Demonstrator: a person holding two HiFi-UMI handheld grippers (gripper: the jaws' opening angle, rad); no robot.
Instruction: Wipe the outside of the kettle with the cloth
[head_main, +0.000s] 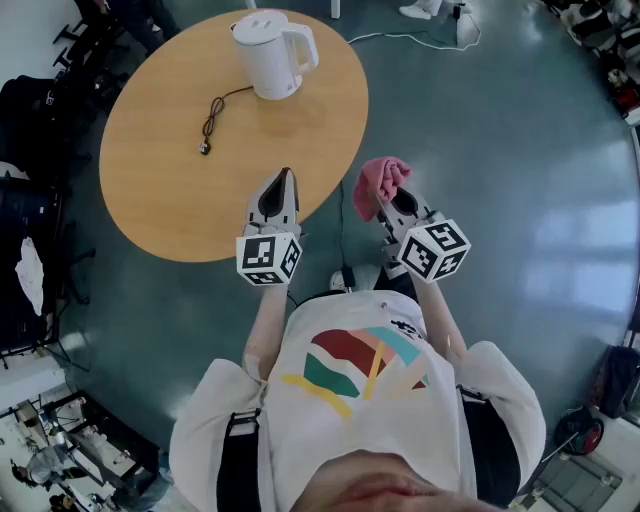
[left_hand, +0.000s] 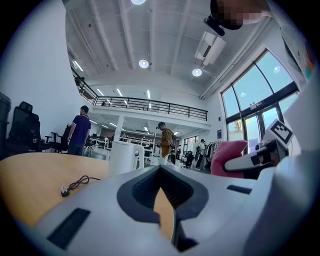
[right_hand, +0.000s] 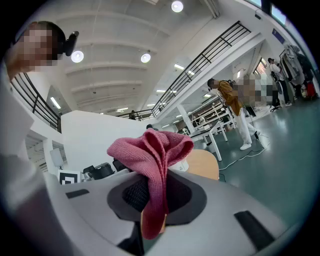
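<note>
Left claw (head_main: 285, 178) over round wooden table (head_main: 160, 170)

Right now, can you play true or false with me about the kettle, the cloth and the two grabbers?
1. The right gripper holds the pink cloth. True.
2. The cloth is rubbing the kettle. False: the cloth is held well apart from the kettle.
3. The left gripper is shut with nothing in it. True.
4. The kettle lies on its side. False: it stands upright on the table.
5. A black cord lies on the table near the kettle. True.
</note>
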